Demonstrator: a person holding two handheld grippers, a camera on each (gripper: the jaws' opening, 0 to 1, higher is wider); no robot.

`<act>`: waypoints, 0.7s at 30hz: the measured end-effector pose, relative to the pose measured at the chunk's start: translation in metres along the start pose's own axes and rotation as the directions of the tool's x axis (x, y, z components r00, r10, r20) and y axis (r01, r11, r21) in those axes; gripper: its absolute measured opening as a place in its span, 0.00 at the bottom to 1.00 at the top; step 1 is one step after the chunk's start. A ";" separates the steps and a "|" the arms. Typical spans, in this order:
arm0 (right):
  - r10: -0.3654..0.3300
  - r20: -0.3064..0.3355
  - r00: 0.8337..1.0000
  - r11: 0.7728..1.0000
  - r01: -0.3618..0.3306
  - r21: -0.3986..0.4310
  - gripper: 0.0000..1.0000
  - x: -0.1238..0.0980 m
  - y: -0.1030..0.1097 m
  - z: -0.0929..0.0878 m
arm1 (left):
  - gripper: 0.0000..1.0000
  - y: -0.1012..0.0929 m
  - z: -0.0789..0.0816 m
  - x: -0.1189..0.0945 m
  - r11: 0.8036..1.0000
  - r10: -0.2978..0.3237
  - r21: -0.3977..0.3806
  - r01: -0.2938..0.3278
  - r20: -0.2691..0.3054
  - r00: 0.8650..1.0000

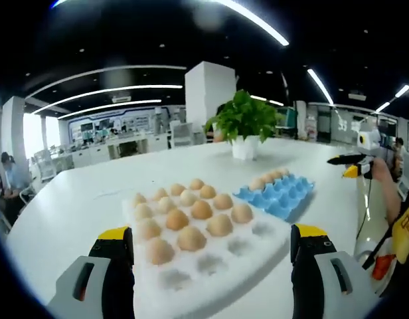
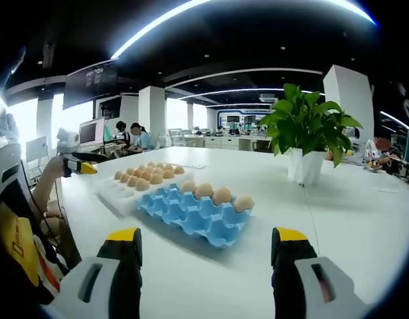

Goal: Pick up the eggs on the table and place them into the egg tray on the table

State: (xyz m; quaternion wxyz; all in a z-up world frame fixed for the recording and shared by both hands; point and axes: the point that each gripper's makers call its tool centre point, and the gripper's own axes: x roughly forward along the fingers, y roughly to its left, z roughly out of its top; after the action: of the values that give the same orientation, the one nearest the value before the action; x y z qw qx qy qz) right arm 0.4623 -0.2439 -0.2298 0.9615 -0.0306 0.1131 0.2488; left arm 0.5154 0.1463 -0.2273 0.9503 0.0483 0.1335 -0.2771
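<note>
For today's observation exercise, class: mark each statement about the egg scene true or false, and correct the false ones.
1. The blue egg tray holds four eggs along one edge. True.
2. The white tray is completely full. False: its near cups are empty.
3. A potted plant stands on the table. True.
4. The right gripper grips an egg. False: its jaws are open and empty.

The right tool (image 2: pixel 206 256), jaws wide apart and empty, faces a blue egg tray (image 2: pixel 191 216) holding four eggs (image 2: pixel 221 195) on the white worktop (image 2: pixel 350 219).
</note>
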 end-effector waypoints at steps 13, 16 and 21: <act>-0.017 -0.005 1.000 1.000 0.017 0.003 0.83 -0.005 -0.003 -0.001 | 1.00 0.008 0.002 -0.021 0.998 0.058 -0.024 -0.057 0.049 0.997; -0.027 -0.012 1.000 1.000 0.027 0.009 0.83 -0.006 -0.006 -0.003 | 1.00 0.012 -0.001 -0.021 0.997 0.072 -0.034 -0.070 0.045 0.996; -0.025 -0.017 1.000 1.000 0.025 0.015 0.82 -0.005 -0.006 -0.005 | 1.00 0.009 -0.005 -0.018 0.997 0.061 -0.045 -0.059 0.041 0.997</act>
State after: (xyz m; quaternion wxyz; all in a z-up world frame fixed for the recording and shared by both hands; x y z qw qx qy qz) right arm 0.4603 -0.2523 -0.2340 0.9637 -0.0265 0.1226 0.2355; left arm 0.5048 0.1636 -0.2265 0.9616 0.0258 0.1179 -0.2465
